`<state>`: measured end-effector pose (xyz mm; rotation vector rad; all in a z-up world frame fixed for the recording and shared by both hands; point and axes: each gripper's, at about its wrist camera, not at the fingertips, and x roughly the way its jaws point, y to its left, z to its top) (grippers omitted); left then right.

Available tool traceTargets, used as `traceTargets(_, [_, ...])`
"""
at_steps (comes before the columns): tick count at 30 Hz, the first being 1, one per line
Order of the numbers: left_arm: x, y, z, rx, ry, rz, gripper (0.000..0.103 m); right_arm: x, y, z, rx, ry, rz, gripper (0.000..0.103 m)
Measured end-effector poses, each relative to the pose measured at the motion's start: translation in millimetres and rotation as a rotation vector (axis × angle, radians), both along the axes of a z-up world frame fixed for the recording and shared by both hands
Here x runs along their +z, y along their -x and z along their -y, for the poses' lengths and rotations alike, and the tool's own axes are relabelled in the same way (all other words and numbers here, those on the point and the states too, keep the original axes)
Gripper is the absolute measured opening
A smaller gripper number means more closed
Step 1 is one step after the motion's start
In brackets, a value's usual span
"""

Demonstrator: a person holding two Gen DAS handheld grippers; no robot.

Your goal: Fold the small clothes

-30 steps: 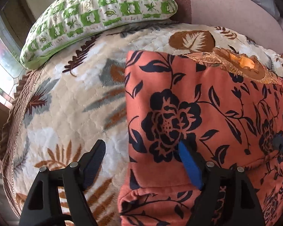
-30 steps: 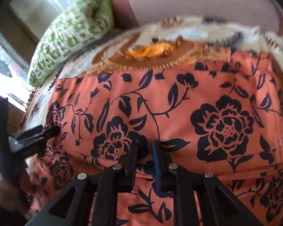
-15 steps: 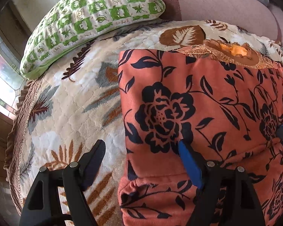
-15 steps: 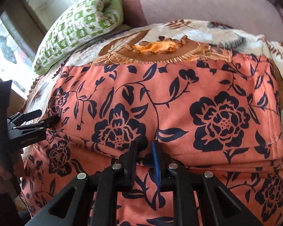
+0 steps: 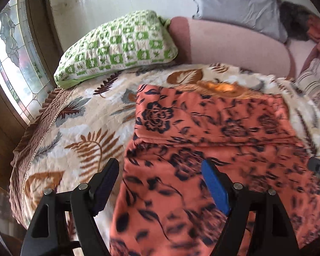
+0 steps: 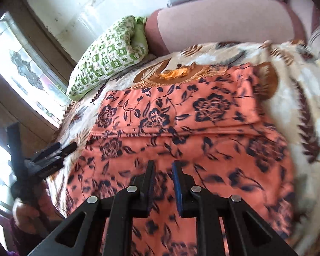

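On my left wrist view the window [image 5: 12, 68] fills the far left edge, and the frilled brown border of the bedspread [image 5: 79, 128] curves down the left side, so the bed ends there with a strip of bare leaf-patterned cover before the cloth begins. My left gripper [image 5: 160, 183] stands wide apart with nothing between its pads; one finger is over bare bedspread, the blue one over the garment [image 5: 213, 145]. That orange flowered garment lies flat at centre and right of the frame, a folded layer making a ridge across its middle. A green checked pillow [image 5: 117, 49] sits at upper left, clear of the cloth, with a pink cushion [image 5: 234, 44] behind and a grey pillow [image 5: 239, 2] above it. The right wrist view adds the hand [image 6: 25, 215] at lower left holding the other tool, and open bedspread along the right edge. My right gripper [image 6: 163, 185] has a narrow gap between its pads; blur keeps me from telling whether cloth is pinched there.
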<state>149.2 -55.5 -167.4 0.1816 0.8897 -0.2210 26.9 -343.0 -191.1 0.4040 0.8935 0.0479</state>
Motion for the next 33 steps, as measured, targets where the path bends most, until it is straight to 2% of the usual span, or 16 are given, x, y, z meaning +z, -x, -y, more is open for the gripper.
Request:
traceTargets(6, [39.7,33.6,3.3,-0.004,0.001,0.074,0.080,16.5,40.9,1.1,-0.009,0.003,0.025,0.019])
traceTargets(12, [65.4,54.5,0.0,-0.009,-0.007,0.123,0.080,29.4,67.2,0.0,-0.011,0.000,0.050,0.019])
traceTargets(21, [72.1,81.0,-4.7,-0.006,-0.029,0.133,0.080,40.6,94.5,-5.3,-0.002,0.005,0.085,0.019])
traceTargets(26, [60.7,92.1,-16.2,0.006,-0.022,0.085,0.080,34.3,107.9,-1.9,-0.008,-0.010,0.065,0.020])
traceTargets(27, [56.1,94.5,-21.6,0.012,-0.020,0.067,0.080,32.2,110.0,0.3,-0.011,-0.023,0.063,0.026])
traceTargets(29, [48.3,97.6,-28.8,0.028,-0.031,0.043,0.080,28.7,115.8,4.5,-0.025,-0.051,0.068,0.044])
traceTargets(30, [44.1,99.2,-33.7,0.039,-0.043,0.032,0.080,27.4,119.8,6.7,-0.039,-0.065,0.078,0.069])
traceTargets(31, [40.1,101.2,-38.6,0.050,-0.054,0.023,0.080,27.1,123.6,8.2,-0.052,-0.070,0.092,0.074])
traceTargets(33, [33.1,105.6,-50.6,0.068,-0.071,0.005,0.080,25.9,128.2,10.8,-0.056,-0.071,0.097,0.074])
